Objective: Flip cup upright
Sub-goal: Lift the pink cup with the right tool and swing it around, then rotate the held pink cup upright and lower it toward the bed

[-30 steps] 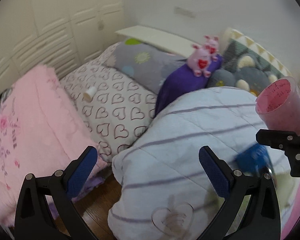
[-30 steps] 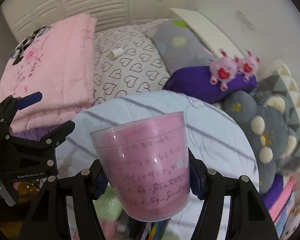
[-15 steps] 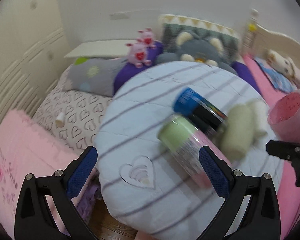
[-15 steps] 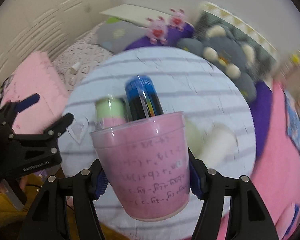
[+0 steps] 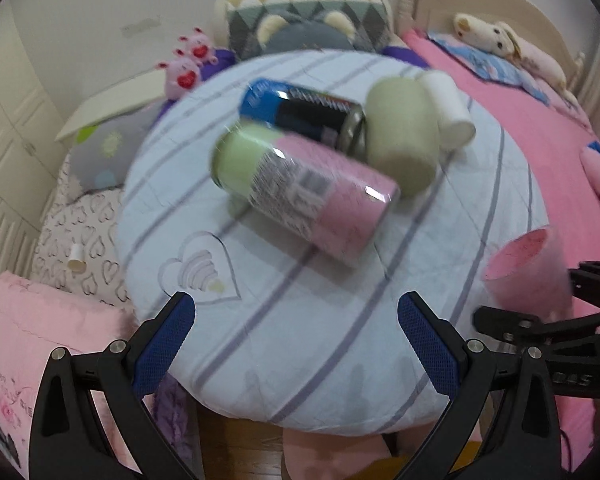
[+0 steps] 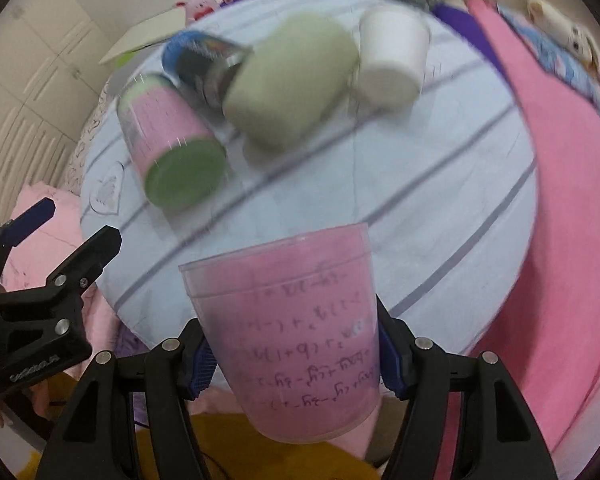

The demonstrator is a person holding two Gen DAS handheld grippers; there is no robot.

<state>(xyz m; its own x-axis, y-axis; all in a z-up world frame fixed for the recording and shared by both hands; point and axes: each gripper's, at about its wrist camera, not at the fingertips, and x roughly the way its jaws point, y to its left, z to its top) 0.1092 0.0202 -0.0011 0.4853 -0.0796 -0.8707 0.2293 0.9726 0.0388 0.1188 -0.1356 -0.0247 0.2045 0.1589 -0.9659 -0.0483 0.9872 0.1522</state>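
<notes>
From your left wrist camera, your left gripper [image 5: 296,332] stands wide open with nothing between its blue pads, hovering over the near edge of the round striped cushion [image 5: 480,184]. The pink cup [image 5: 528,276] sits out at about 3 o'clock from this claw, well apart from it, pinched in your right gripper [image 5: 540,312], whose black frame comes in from the right edge. The cup's mouth faces up and toward 11 o'clock, so its long axis is tilted rather than plumb. At 12 o'clock lie the pink canister [image 5: 312,192], the blue can [image 5: 300,110], the green cup [image 5: 404,132] and the white cup [image 5: 448,116], all on their sides and crowded together.

From your right wrist camera, the right claw is closed on the cup's lower wall, one pad on each side, rim toward 12 o'clock and base toward 6. The cup lies dead centre between the fingers, held off the cushion as far as I can judge; blur hides the exact gap. Your left gripper waits at 9 o'clock, empty.

The right hand is the nearer one, indeed the only one in contact. What matters next is that bare cushion patch straight ahead at 12 o'clock, short of the clutter: bring the base level before you lower.
</notes>
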